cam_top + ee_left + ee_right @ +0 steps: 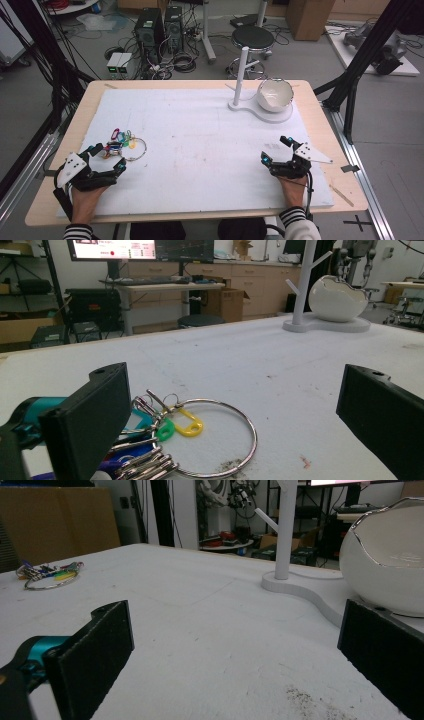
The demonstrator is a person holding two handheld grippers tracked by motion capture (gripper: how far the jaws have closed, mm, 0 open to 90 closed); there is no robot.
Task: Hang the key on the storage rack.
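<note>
A bunch of keys with coloured tags on a large metal ring (125,143) lies at the left of the white board. My left gripper (107,156) rests just in front of it, jaws wide open. In the left gripper view the key bunch (186,428) lies by the left jaw, with the ring reaching into the gap and no pad pressing on it. My right gripper (275,150) sits open and empty at the right, near the front. A white stand with an upright post (241,70) and an egg-shaped white bowl (274,94) is at the back right. The right gripper view has the bowl (390,555) ahead and the key bunch (47,575) far off.
A white foam board (200,150) covers most of the wooden table (330,150). Black frame posts (350,100) stand close to both sides of the table. Behind it are a black stool (252,37), computer towers (150,30) and floor cables.
</note>
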